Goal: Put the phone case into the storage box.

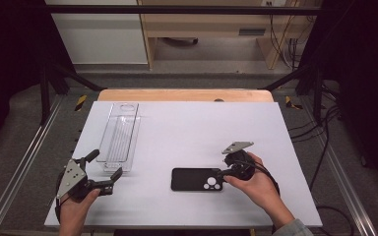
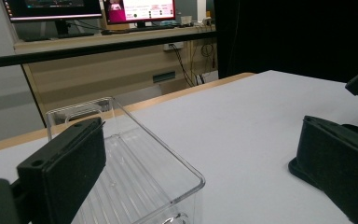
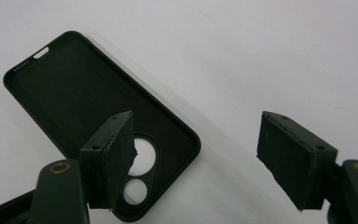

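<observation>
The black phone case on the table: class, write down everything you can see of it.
The phone case is black and matte, looks like soft plastic or rubber, and lies flat with its hollow inside facing up on the white table. Its raised rim has rounded corners; camera cut-outs sit at its right end, small port holes at the far end. The right gripper hovers open over the camera end, one jaw above the case; contact cannot be told.

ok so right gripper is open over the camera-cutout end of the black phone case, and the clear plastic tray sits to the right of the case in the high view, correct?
One thing is off: the clear plastic tray sits to the left of the black phone case, near the left gripper, as the high view shows. The rest holds: the right gripper is open over the case's camera-cutout end.
</observation>
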